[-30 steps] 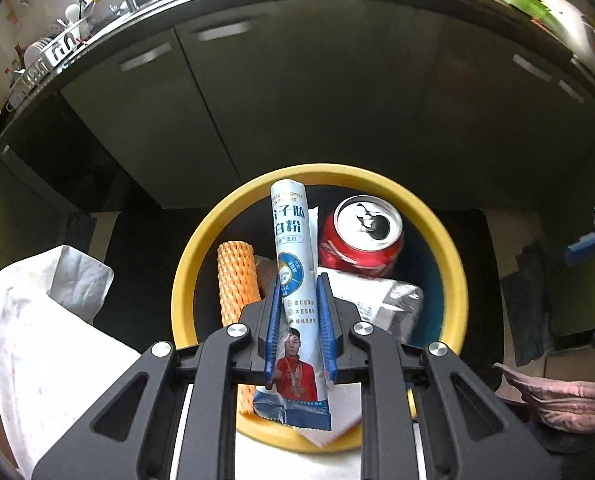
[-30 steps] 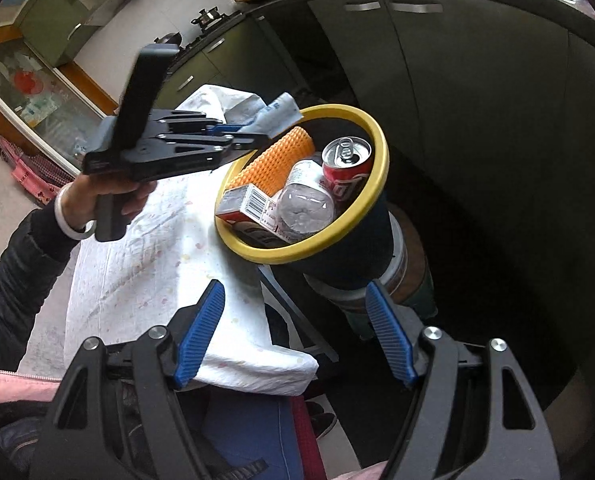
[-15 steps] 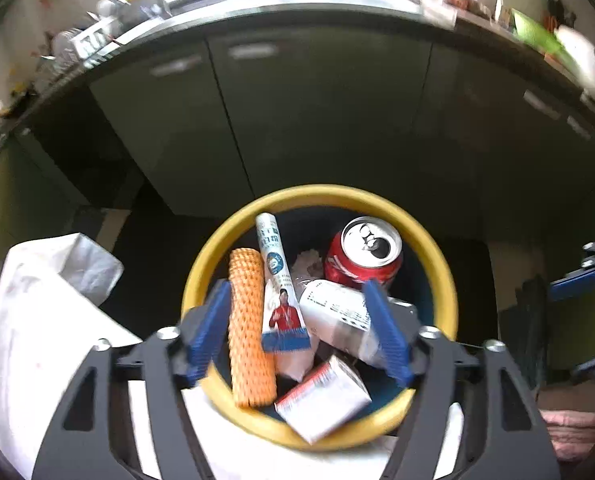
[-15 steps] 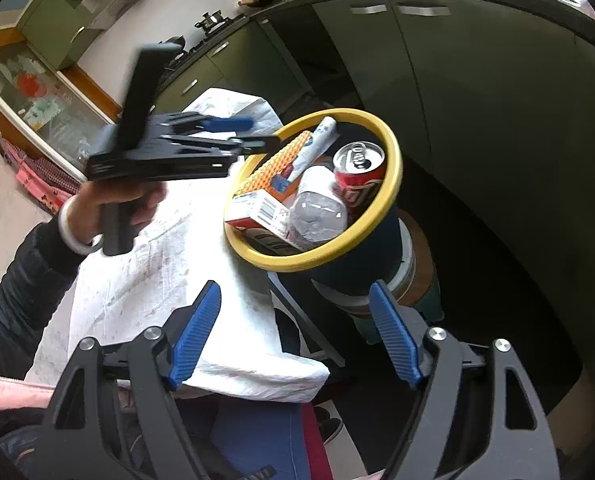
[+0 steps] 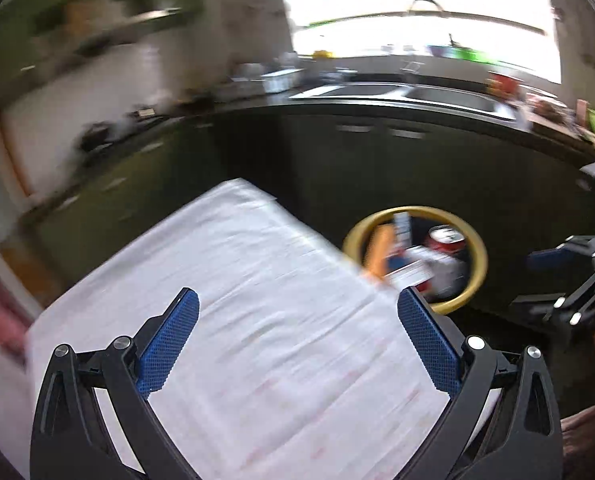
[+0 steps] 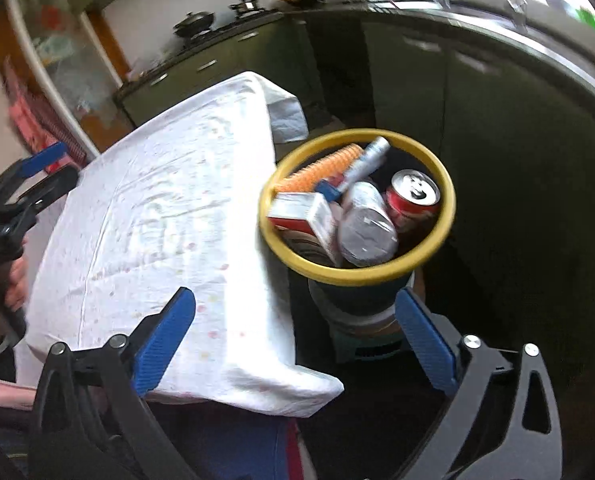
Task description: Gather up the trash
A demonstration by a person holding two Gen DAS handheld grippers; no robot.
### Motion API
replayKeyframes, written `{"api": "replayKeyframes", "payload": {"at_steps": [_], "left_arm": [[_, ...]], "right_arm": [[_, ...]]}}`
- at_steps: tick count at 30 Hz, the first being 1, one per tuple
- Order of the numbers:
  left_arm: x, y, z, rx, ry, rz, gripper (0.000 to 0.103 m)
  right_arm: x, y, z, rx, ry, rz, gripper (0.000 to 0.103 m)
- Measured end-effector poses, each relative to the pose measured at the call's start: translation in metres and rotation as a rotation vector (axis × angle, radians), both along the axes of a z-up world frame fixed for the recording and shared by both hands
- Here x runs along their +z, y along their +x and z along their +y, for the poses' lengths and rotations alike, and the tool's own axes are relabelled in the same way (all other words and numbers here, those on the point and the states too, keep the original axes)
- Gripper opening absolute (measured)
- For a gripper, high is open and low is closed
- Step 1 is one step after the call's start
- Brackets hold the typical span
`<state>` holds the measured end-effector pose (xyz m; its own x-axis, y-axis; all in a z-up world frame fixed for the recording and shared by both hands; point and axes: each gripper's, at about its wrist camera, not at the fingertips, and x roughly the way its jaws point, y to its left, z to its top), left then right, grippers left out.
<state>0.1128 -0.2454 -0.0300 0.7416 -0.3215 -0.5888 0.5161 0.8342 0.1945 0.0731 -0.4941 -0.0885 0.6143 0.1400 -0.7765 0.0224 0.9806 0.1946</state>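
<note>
A dark bin with a yellow rim (image 6: 357,276) stands just past the table's right edge. It holds a red can (image 6: 413,196), an orange foam net (image 6: 321,168), a long printed wrapper (image 6: 367,160), a red and white box (image 6: 309,216) and a crushed bottle (image 6: 367,228). My right gripper (image 6: 293,296) hovers in front of the bin, its jaws opening with nothing between them. My left gripper (image 5: 295,300) is above the white cloth of the table (image 5: 257,280), left of the bin (image 5: 477,252). Its jaws are also opening and empty.
Dark cabinets (image 6: 497,120) under a counter with a sink (image 5: 417,94) curve behind the bin. A pot sits on a stove (image 6: 195,22) at the back left. A hand (image 6: 13,280) holds the left gripper (image 6: 53,168) at the table's left side. The bin rests on a low stool (image 6: 369,340).
The left gripper let go of the long wrapper, which now lies in the bin, then opened wide and drew back over the table. The right gripper opened wider and shifted a little.
</note>
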Motion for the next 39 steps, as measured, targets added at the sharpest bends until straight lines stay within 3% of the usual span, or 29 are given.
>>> {"api": "replayKeyframes", "payload": {"at_steps": [8, 14, 23, 39], "left_arm": [[0.016, -0.056, 0.136, 0.345, -0.061, -0.038, 0.098], [0.015, -0.087, 0.196, 0.493, -0.154, -0.028, 0.098], [0.018, -0.113, 0.201, 0.472, -0.173, -0.038, 0.098], [0.025, -0.118, 0.196, 0.468, -0.184, -0.052, 0.098]], "right_arm": [[0.041, -0.017, 0.050, 0.035, -0.085, -0.146, 0.096], [0.058, -0.027, 0.080, 0.026, -0.180, -0.219, 0.096], [0.066, -0.041, 0.086, 0.006, -0.182, -0.245, 0.096], [0.074, -0.042, 0.087, -0.012, -0.188, -0.271, 0.096]]}}
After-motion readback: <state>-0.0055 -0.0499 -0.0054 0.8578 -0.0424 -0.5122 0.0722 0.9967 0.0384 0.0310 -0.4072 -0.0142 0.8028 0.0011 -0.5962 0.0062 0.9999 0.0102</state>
